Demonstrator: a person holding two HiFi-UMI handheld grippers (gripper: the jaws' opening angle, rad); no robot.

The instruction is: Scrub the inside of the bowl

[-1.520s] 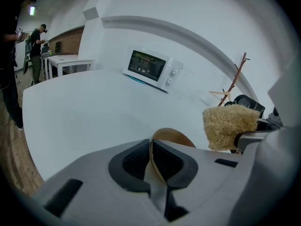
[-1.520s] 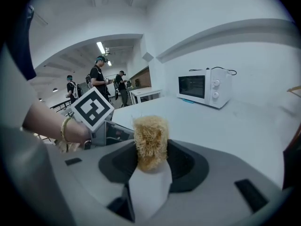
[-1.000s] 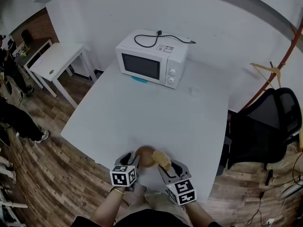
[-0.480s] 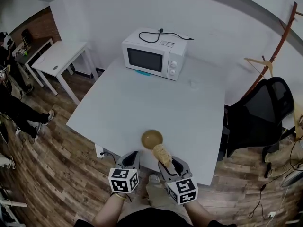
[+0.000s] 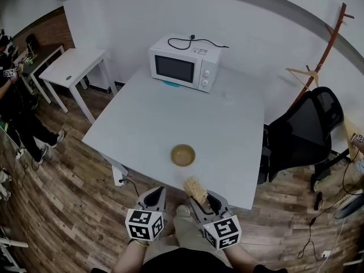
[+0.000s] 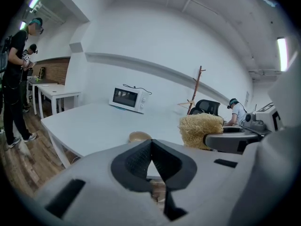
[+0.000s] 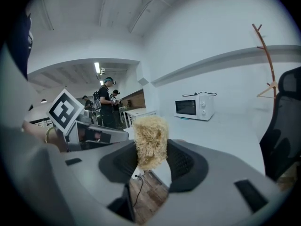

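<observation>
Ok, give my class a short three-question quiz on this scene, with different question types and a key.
1. Fill in: the left gripper is ____ (open/shut).
2. The loofah scrubber is held by: A the left gripper; B the right gripper; C nothing.
3. True or false: the bowl stands on the table, untouched by either gripper.
Key: 1 shut; 2 B; 3 true.
</observation>
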